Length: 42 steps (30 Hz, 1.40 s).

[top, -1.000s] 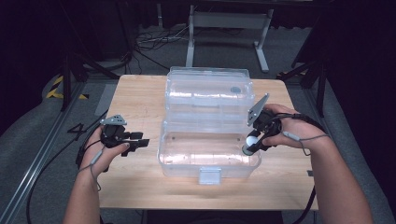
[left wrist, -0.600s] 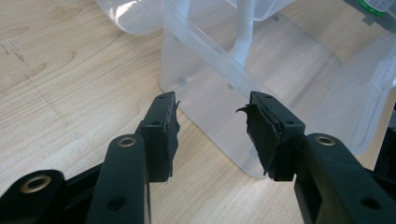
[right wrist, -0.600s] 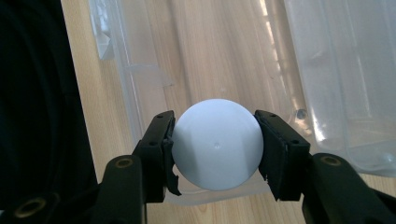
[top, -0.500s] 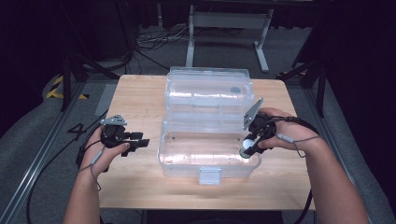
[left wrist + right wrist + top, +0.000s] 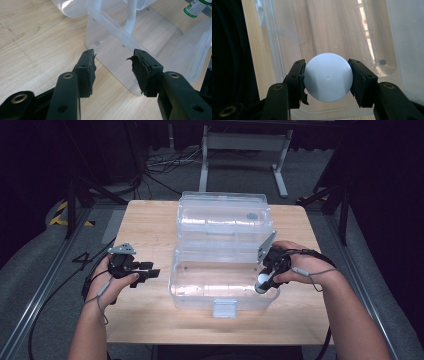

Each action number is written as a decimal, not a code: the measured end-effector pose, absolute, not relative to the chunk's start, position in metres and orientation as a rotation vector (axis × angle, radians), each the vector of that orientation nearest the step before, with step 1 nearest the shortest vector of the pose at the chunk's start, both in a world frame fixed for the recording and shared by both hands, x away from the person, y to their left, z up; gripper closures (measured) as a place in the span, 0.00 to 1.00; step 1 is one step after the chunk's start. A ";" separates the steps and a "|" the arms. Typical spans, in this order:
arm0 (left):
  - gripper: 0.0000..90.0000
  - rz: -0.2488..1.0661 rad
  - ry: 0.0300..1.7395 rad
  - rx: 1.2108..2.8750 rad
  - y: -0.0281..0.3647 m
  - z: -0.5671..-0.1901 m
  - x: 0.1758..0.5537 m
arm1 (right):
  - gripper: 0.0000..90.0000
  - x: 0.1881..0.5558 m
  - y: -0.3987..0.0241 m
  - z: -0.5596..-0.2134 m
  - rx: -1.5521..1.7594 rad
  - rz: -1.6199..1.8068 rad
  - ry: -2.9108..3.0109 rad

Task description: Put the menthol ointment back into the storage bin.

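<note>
A clear plastic box stands open mid-table, its lid leaning back behind it. My right gripper hangs over the box's right front corner, pointing down, shut on a small white bottle with a green band. In the right gripper view the bottle's round white end sits squeezed between both pads, above the box floor. My left gripper rests left of the box, open and holding nothing. Its jaws face the box's near corner, and the bottle shows far off.
The wooden table has bare room left and in front of the box. A latch tab sticks out from the box's front wall. Metal stand legs and cables lie on the floor beyond the table.
The right hand has sunk slightly toward the box with the bottle still gripped. The left hand has stayed where it was.
</note>
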<state>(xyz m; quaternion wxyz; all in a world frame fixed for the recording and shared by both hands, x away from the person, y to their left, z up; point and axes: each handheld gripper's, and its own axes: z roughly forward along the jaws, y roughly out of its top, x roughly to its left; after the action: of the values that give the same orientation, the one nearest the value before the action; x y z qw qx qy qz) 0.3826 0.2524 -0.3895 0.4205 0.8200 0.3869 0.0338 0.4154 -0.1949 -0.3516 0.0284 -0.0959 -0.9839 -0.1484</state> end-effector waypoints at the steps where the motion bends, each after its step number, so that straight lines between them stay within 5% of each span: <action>1: 0.60 0.085 0.969 2.055 0.252 -0.389 0.383 | 0.56 0.415 -0.195 -0.352 -0.296 -0.458 -3.036; 42: 0.59 0.069 0.980 2.063 0.252 -0.393 0.383 | 0.56 0.414 -0.185 -0.392 -0.249 -0.320 -3.017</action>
<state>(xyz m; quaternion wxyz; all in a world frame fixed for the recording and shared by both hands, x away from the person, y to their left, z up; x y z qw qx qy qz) 0.3835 0.2523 -0.3928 0.4155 0.8213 0.3900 0.0274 0.4136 -0.1852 -0.3920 0.0489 -0.0817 -0.9899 -0.1050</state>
